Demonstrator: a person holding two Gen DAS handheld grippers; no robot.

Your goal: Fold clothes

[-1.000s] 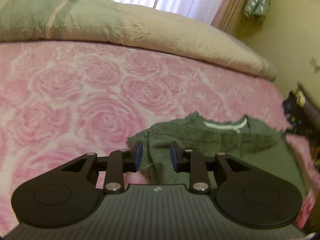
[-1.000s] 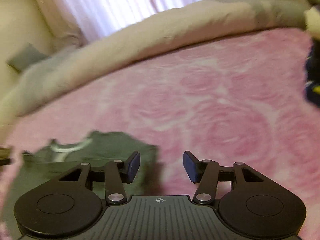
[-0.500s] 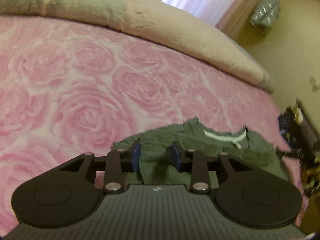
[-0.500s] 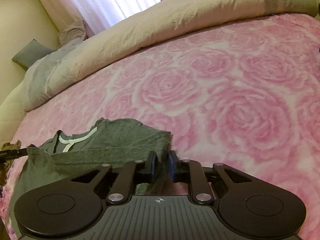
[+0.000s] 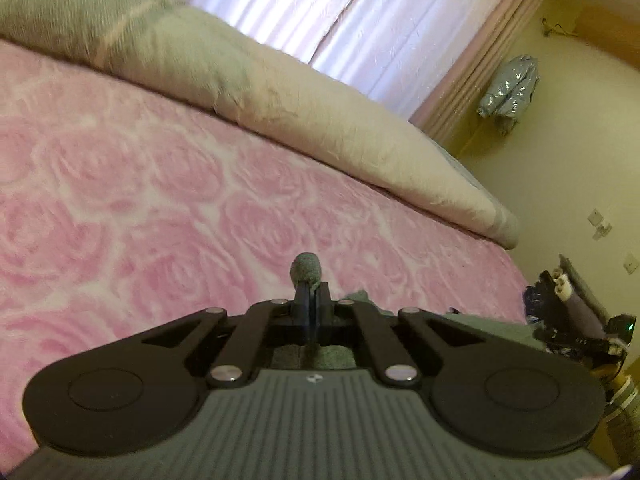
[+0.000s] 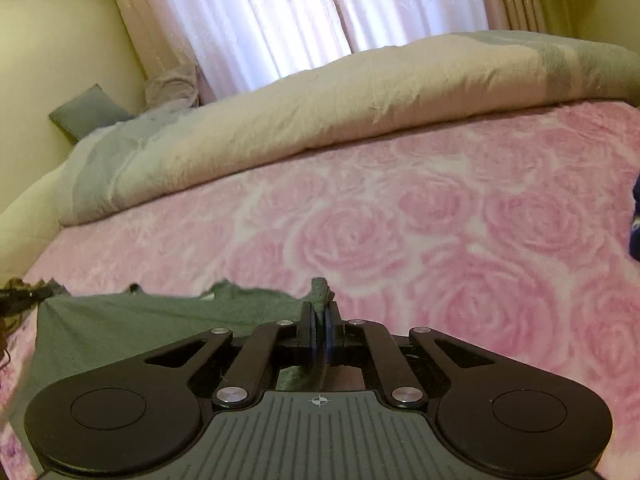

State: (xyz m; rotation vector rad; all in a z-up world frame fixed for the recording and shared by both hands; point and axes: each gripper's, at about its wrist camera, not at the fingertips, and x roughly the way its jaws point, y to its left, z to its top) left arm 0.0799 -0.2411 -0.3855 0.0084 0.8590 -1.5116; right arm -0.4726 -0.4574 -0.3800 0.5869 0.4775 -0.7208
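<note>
A dark green T-shirt (image 6: 132, 328) is being held at the near edge of a pink rose-patterned bedspread (image 6: 400, 220), one pinch of cloth in each gripper. The left gripper (image 5: 311, 300) is being kept clamped on a small tuft of green fabric that is sticking up past its fingertips; its jaws have just been closing onto it. The right gripper (image 6: 319, 320) is likewise being pressed tight on a raised fold of the shirt, after the same closing. In the right wrist view the garment is being stretched sideways, its long axis running across the near edge of the bed toward the left; which way its neck is pointing cannot be told. Beyond the shirt, a broad stretch of bedspread is being left bare up to the rolled beige duvet (image 6: 360, 96) at the far side, below the curtains (image 6: 300, 12).
</note>
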